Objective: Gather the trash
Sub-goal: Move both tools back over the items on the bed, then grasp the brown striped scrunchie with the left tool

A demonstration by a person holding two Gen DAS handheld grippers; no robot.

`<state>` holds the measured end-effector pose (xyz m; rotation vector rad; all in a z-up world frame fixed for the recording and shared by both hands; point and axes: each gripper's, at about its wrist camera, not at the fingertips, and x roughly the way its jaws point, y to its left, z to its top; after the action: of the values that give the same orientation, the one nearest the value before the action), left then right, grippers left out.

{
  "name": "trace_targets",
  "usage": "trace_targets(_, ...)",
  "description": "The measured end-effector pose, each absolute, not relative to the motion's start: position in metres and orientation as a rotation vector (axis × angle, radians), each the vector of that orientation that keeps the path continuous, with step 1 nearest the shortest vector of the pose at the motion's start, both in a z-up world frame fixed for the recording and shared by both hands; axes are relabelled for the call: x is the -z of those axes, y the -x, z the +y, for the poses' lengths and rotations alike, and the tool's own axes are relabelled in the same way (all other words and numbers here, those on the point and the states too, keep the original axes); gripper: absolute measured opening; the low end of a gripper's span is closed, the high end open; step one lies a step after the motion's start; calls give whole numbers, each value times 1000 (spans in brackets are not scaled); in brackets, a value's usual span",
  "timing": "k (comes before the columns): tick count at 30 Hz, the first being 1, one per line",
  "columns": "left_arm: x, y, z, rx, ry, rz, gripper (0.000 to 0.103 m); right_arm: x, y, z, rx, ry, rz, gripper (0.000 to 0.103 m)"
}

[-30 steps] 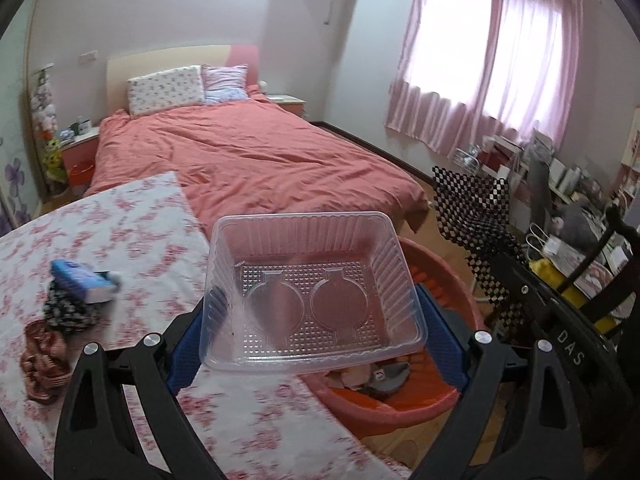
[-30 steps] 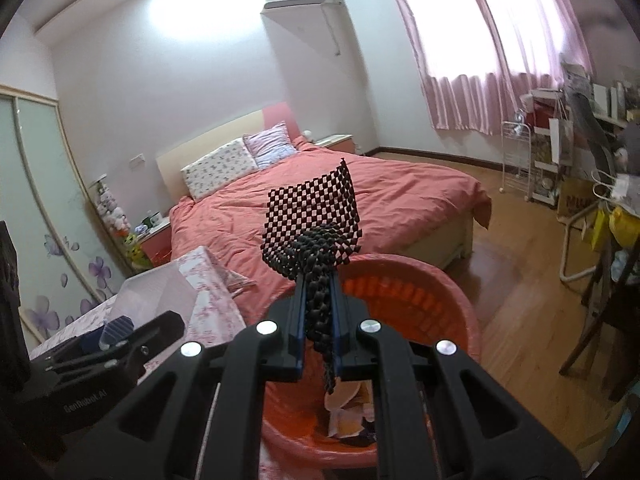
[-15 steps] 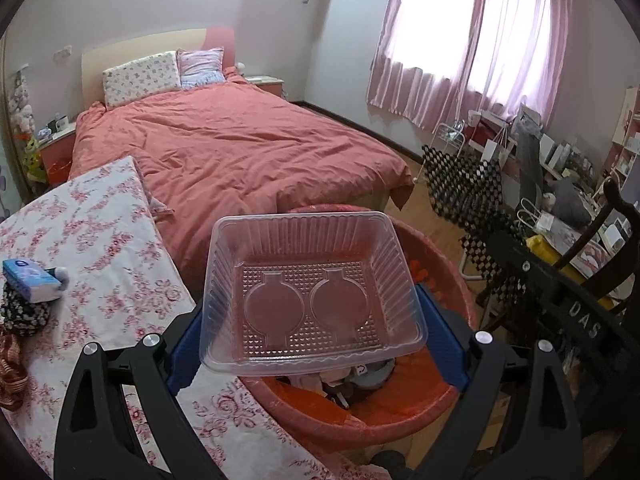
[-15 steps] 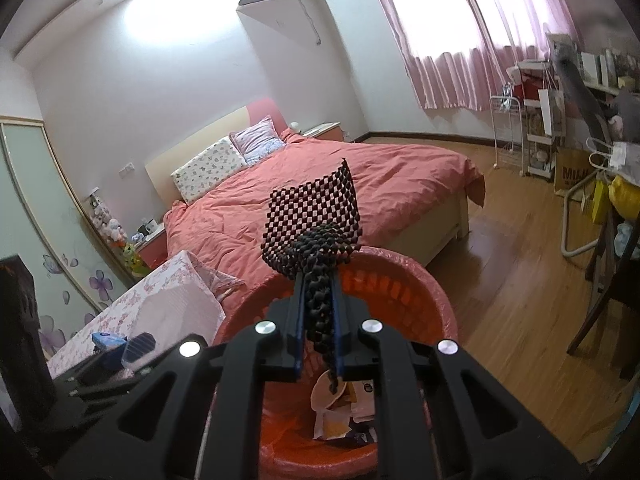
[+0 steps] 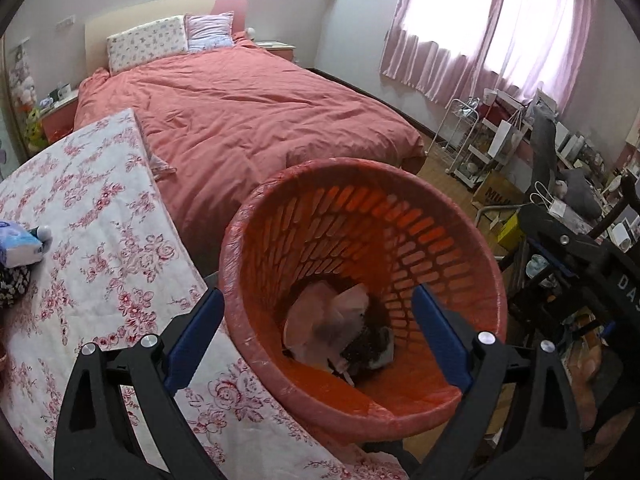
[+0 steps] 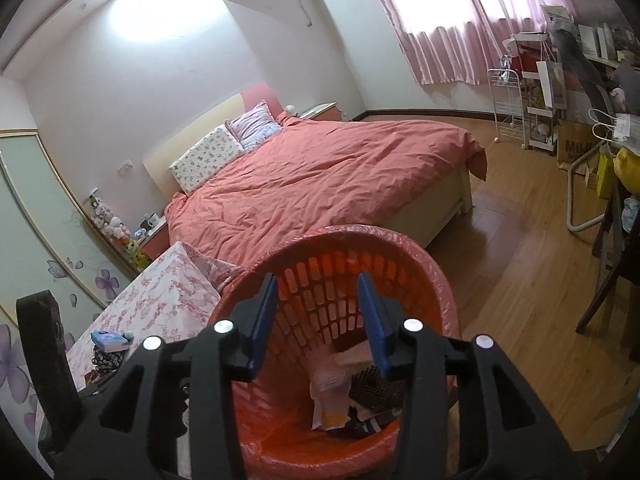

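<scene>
While both grippers tilt down over the bin (image 5: 360, 208), each camera looks into its mouth from just above the rim. The left gripper (image 5: 316, 332) points steeply down; its blue pads (image 5: 194, 330) stand spread wide, one either side of the bin's opening, and nothing lies between them. The right gripper (image 6: 318, 314) points less steeply, from the side nearer the floor (image 6: 520, 280). Its jaws have just been opening and now stand partly apart, with the pads (image 6: 262, 318) pressing on nothing and only the bin's slotted wall showing in the gap. In the left wrist view the right gripper's black body shows at the right edge, beside the bin.

The bin (image 6: 436, 280) is an orange slotted basket lined with a thin clear bag, its rim touching or just beside the table (image 5: 100, 240) with the rose-print cloth. At its bottom lies the trash (image 5: 340, 328): a clear plastic tray, pale papers, and a black-and-white checked piece (image 6: 374, 388) against the wall on the right. Whether the tray rests on the papers or among them I cannot tell.

On the table, well apart from the bin, a blue-and-white pack (image 5: 18, 246) lies on a dark patterned cloth (image 5: 12, 284). Behind the bin stands a bed (image 5: 248, 108) with a pink cover.
</scene>
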<state>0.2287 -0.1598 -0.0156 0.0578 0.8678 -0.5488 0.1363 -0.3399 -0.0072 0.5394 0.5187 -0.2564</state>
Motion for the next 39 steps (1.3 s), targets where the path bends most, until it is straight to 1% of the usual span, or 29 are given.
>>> trace_targets(7, 15, -228, -148, 504, -82, 851, 94, 7, -138, -335, 256, -510, 530, 46)
trace_targets(14, 17, -233, -129, 452, -82, 853, 94, 6, -142, -321, 242, -476, 548, 47)
trace_targets(18, 11, -231, -109, 407, -99, 820, 94, 1, -144, -314, 234, -446, 549, 47)
trace_targets(21, 6, -228, -85, 357, -115, 788, 94, -2, -145, -306, 226, -424, 547, 50)
trace_targets(25, 1, -224, -39, 265, -126, 757, 94, -5, -149, -292, 202, -406, 558, 51)
trace_targets(33, 4, -222, 69, 80, -53, 769, 94, -5, -163, -244, 128, -343, 599, 51)
trace_targets(36, 7, -225, 95, 42, -21, 786, 94, -5, -168, -223, 98, -316, 613, 51)
trace_targets(39, 12, -232, 104, 32, -2, 805, 94, -4, -173, -205, 74, -291, 632, 52)
